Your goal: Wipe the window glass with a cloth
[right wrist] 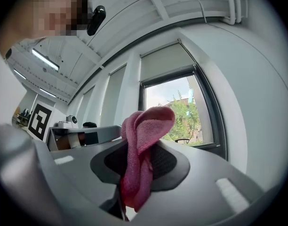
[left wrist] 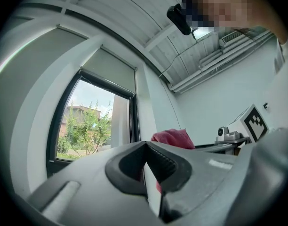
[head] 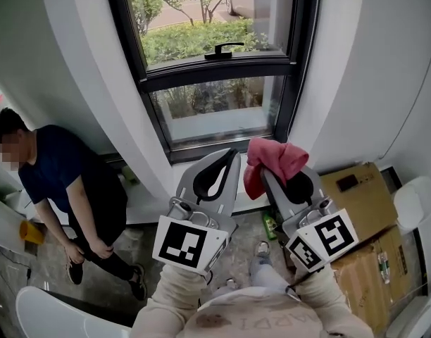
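The window glass [head: 212, 108] sits in a black frame straight ahead, with trees outside; it also shows in the left gripper view as glass [left wrist: 85, 126] and in the right gripper view as glass [right wrist: 181, 119]. A pink-red cloth [head: 275, 157] is pinched in my right gripper [head: 270, 169], which is shut on it below the sill, apart from the pane. The cloth [right wrist: 146, 126] stands up folded between the dark pads and hangs down. My left gripper [head: 228, 153] is beside it, shut with nothing held; its tips [left wrist: 145, 147] meet, and the cloth [left wrist: 172, 138] shows behind them.
A black window handle [head: 222, 48] sits on the frame's middle bar. A person in dark clothes [head: 60, 182] crouches against the wall at the left. Cardboard boxes [head: 360, 196] stack at the right. A green bottle [head: 270, 225] lies on the floor below the grippers.
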Action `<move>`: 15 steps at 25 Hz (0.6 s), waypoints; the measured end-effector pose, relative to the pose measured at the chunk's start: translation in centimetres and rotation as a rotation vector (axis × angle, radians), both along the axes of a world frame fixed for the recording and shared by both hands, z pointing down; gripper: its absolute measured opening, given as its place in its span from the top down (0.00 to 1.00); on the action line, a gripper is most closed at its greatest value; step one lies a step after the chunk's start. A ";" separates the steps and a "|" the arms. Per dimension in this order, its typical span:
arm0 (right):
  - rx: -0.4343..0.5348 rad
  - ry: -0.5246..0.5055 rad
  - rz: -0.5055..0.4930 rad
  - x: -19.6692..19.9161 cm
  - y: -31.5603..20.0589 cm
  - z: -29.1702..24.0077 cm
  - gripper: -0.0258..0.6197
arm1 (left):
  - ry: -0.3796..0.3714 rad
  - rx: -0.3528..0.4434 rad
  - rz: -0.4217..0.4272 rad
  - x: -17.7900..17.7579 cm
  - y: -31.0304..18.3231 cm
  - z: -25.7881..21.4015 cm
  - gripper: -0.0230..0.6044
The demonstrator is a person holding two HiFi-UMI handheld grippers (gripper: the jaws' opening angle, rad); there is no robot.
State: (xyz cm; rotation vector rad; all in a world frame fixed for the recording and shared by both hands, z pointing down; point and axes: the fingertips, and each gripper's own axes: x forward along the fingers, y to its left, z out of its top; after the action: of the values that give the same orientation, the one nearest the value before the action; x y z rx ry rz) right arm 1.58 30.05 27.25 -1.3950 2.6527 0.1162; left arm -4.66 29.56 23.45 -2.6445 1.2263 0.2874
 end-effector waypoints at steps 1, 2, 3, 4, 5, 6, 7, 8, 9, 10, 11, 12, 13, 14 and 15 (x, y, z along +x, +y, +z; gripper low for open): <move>-0.003 0.002 0.002 0.2 -0.6 0.2 0.76 | -0.006 -0.012 0.005 0.3 -0.6 0.3 0.96; -0.007 0.003 0.002 0.4 -1.3 0.6 0.76 | -0.010 -0.024 0.009 0.6 -1.3 0.7 0.96; -0.012 0.001 -0.003 0.7 -2.1 0.9 0.76 | -0.012 -0.034 0.011 1.0 -2.1 1.0 0.96; -0.015 -0.004 -0.010 0.9 -3.0 1.2 0.76 | -0.013 -0.041 0.009 1.4 -3.0 1.3 0.96; -0.015 -0.009 -0.017 1.2 -4.0 1.3 0.76 | -0.014 -0.044 0.004 1.7 -4.0 1.6 0.96; -0.013 -0.013 -0.023 1.4 -5.0 1.4 0.76 | -0.016 -0.046 -0.002 2.0 -5.0 1.7 0.96; -0.008 -0.015 -0.028 1.7 -6.1 1.4 0.76 | -0.017 -0.047 -0.008 2.2 -6.0 1.8 0.96; -0.003 -0.016 -0.034 1.9 -7.2 1.2 0.76 | -0.017 -0.049 -0.013 2.5 -7.2 1.7 0.96; 0.003 -0.018 -0.041 2.2 -8.4 1.0 0.76 | -0.016 -0.050 -0.018 2.8 -8.3 1.6 0.96; 0.008 -0.020 -0.049 2.5 -9.7 0.8 0.76 | -0.013 -0.051 -0.023 3.1 -9.6 1.4 0.96; 0.012 -0.022 -0.056 2.8 -10.9 0.5 0.76 | -0.009 -0.053 -0.027 3.5 -10.8 1.2 0.96; 0.013 -0.022 -0.062 3.2 -12.2 0.4 0.76 | -0.006 -0.055 -0.031 3.9 -12.1 0.9 0.96; 0.013 -0.021 -0.068 3.7 -13.6 0.2 0.76 | -0.005 -0.056 -0.035 4.4 -13.5 0.7 0.96; 0.011 -0.020 -0.074 4.3 -14.9 0.1 0.76 | -0.005 -0.055 -0.040 5.0 -14.8 0.5 0.96; 0.010 -0.020 -0.083 4.8 -16.3 -0.1 0.76 | -0.008 -0.052 -0.049 5.6 -16.1 0.2 0.96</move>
State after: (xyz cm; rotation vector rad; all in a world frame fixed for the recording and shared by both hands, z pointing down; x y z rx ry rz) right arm 6.41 13.72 27.19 -1.2737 2.6850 0.1054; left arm 0.95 13.46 23.66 -2.6517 1.3109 0.2407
